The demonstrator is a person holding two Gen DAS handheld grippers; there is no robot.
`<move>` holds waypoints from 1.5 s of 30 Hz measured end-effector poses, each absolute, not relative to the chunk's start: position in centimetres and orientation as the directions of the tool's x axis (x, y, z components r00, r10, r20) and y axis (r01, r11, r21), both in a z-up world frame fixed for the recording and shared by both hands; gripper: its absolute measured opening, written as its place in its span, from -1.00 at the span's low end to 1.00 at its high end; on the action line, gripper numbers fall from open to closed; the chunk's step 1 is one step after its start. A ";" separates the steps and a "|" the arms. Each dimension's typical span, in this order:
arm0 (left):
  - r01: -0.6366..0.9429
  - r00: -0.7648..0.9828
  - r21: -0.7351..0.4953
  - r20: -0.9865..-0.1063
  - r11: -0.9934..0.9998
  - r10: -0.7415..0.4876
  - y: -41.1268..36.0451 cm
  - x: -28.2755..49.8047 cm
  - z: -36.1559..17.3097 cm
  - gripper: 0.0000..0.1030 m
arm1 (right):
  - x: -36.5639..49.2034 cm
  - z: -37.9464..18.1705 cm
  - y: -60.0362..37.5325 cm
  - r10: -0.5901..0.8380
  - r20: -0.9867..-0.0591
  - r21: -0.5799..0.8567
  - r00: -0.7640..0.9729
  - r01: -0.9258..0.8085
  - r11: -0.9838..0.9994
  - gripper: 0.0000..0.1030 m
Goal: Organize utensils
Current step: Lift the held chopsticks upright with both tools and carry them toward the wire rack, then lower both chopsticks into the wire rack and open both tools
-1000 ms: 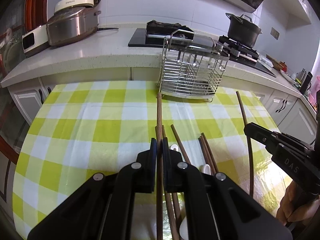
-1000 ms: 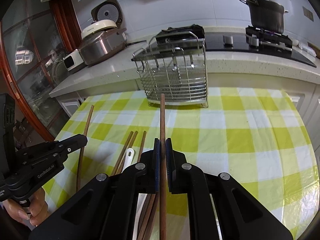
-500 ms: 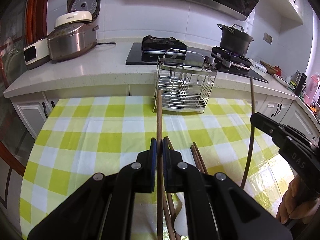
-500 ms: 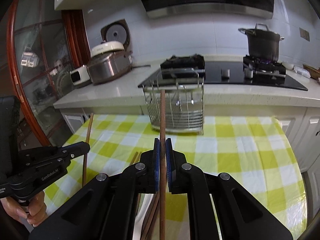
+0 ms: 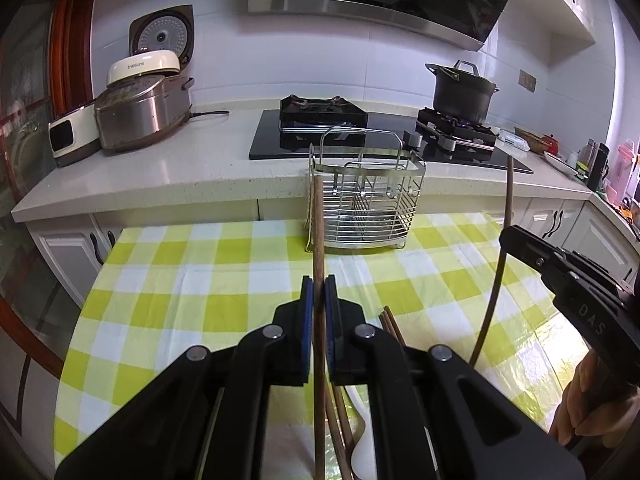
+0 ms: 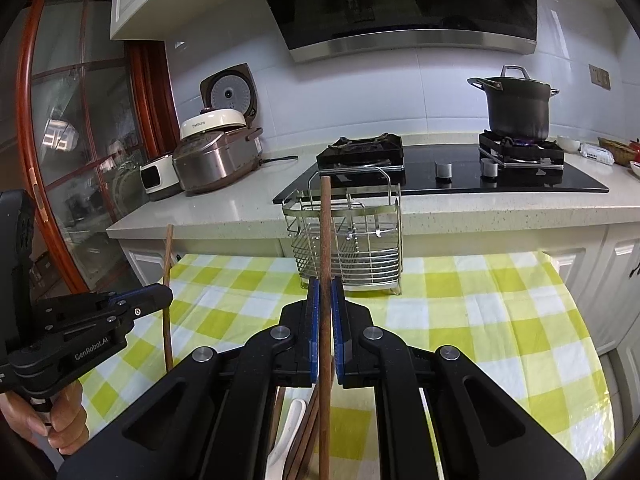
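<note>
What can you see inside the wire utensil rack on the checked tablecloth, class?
The wire utensil rack shows only its own wire dividers and hooks; no utensils stand in it. A chopstick held by the left gripper crosses its left edge, hiding a thin strip there.

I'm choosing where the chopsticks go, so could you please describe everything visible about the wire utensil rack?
The wire utensil rack is a shiny metal basket of thin horizontal bars with inner dividers and an arched handle on top. It stands upright and looks empty at the far edge of the checked tablecloth, just before the white counter. Nothing touches it.
</note>
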State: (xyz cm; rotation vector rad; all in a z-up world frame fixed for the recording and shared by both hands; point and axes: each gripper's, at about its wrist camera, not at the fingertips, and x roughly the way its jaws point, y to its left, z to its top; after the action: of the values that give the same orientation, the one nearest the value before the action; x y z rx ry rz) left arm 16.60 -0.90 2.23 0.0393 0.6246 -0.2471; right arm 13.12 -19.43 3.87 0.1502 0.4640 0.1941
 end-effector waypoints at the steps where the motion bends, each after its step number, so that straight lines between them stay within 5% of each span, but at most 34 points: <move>1: 0.243 0.786 -0.033 -0.579 0.969 -0.217 -1.0 16.6 2.4 -0.89 | 13.1 4.0 -19.4 0.219 -0.426 0.187 0.878 -0.151 0.971 -0.83; 23: 0.276 0.833 0.026 -0.505 0.961 -0.226 -3.0 22.8 8.1 -0.89 | 19.0 8.8 -21.2 0.192 -0.370 0.163 0.909 -0.140 0.977 -0.83; 45: 0.263 0.920 0.045 -0.311 0.964 -0.237 -7.7 34.5 21.9 -0.89 | 30.2 19.0 -23.2 0.133 -0.205 0.123 0.970 -0.110 0.986 -0.83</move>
State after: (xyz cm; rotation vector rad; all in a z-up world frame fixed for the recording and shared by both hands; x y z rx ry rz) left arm 34.52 -7.67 21.94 0.0866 0.3089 -0.2575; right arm 30.21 -23.19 19.03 0.1108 0.2139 0.1231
